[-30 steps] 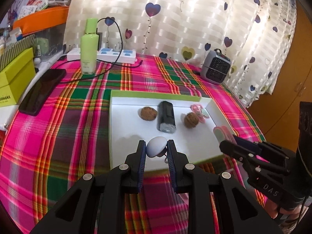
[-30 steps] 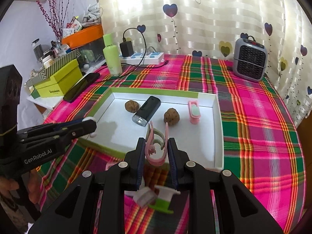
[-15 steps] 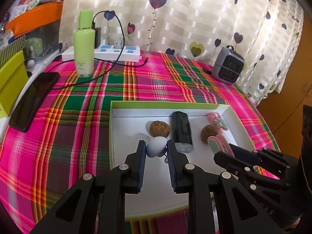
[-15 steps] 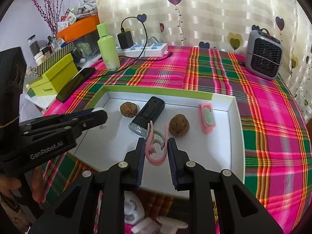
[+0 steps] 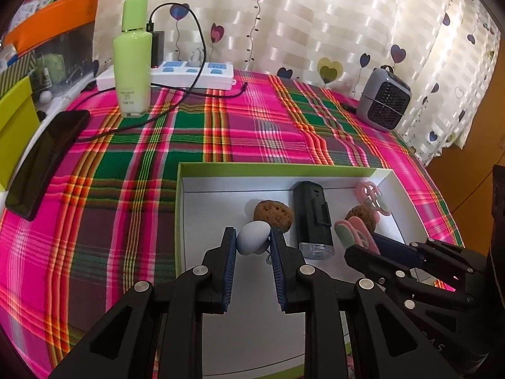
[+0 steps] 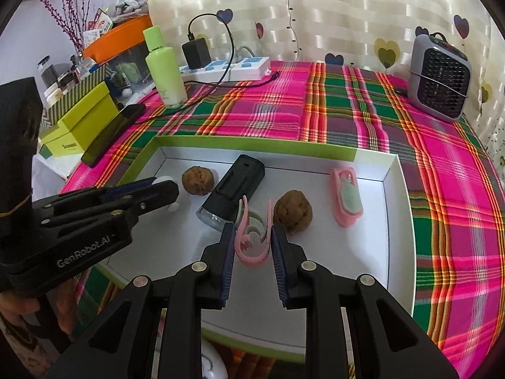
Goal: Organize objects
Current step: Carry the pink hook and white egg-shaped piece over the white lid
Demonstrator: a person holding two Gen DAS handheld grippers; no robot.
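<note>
A white tray with a green rim (image 5: 284,168) (image 6: 252,145) lies on the plaid cloth. In it are two brown walnuts (image 5: 274,214) (image 6: 198,179), the second (image 6: 293,211), a black flashlight (image 5: 311,218) (image 6: 233,189) and a pink hair clip (image 6: 345,200). My left gripper (image 5: 252,241) is shut on a pale blue-white rounded thing (image 5: 252,237), held over the tray's near left part. My right gripper (image 6: 252,238) is shut on a pink and green hair clip (image 6: 252,237), held over the tray's middle, just in front of the flashlight and a walnut.
A green bottle (image 5: 132,60), a power strip (image 5: 176,75) with a charger and cable, a black phone (image 5: 44,161) and yellow-green boxes (image 6: 79,120) stand at the back left. A small grey heater (image 6: 438,82) stands at the back right. Small white items (image 6: 211,363) lie below the tray's near edge.
Both grippers have moved forward and down over the tray with their things still held. The tray's contents have not shifted.
</note>
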